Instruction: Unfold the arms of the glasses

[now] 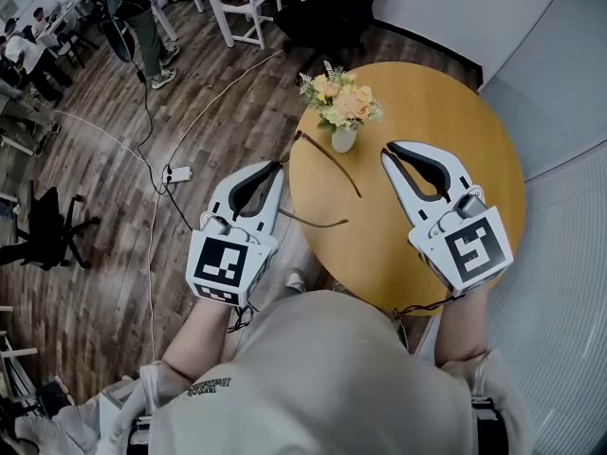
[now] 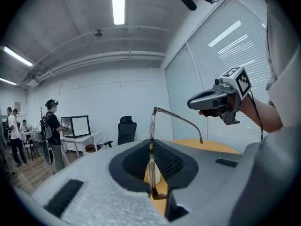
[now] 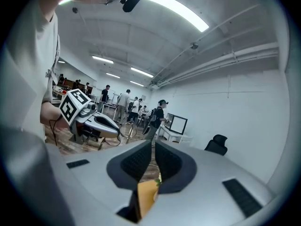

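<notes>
Your left hand-held gripper (image 1: pixel 276 171) is clamped on the front rim of the glasses (image 1: pixel 329 166), holding them in the air at the left edge of the surface (image 1: pixel 455 121). Both arms look spread out over the wood. Your right hand-held gripper (image 1: pixel 391 150) is closed on nothing, over the right half. Watch it: that thin rim could twist or slip from the pinch and drop floorward, or an arm tip could clip the vase (image 1: pixel 343 138). Count: one pair of glasses, two arms, two hand-held grippers, one vase.

Head view: the front of the glasses (image 1: pixel 332 166) was buried in the left claw (image 1: pixel 273 167); only the arms showed. The desk (image 1: pixel 455 131) had its near edge blocked by the torso (image 1: pixel 322 377). Right gripper view showed the desk only as a sliver between the jaws. The background people (image 3: pixel 124 102) were too small to read.
</notes>
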Motion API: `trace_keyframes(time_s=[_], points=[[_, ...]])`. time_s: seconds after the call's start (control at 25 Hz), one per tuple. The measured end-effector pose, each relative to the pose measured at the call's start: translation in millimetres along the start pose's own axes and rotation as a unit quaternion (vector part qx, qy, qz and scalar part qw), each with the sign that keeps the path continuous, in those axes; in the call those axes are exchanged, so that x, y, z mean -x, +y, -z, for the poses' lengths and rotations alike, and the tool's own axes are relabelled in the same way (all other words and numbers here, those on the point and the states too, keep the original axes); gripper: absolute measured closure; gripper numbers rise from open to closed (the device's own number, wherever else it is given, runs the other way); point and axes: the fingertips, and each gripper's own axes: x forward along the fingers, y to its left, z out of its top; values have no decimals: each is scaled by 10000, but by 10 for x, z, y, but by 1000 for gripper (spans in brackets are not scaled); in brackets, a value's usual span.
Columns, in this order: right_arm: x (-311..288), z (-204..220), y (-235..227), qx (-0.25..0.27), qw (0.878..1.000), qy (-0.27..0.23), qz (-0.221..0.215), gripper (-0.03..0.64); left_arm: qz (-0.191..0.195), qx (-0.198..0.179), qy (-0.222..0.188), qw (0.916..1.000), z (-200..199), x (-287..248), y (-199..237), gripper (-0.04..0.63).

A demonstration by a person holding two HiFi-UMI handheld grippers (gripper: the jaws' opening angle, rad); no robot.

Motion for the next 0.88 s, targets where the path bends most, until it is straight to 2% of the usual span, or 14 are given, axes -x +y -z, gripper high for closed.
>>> trace_keyframes(time_s=[0.2,0.4,0.88], points=[[84,-211,-162,-195,9982,-427,380,574,-165,63,-412,9990,-292,61,188,554],[187,-488,-289,-430,9930,-908,615,574,-401,-67,-710,9966,-570,92,414,554],[545,-966,-404,-419,9779,-1621,1253,574,-630,-208,-1611,9847,-1191,379,525,554]])
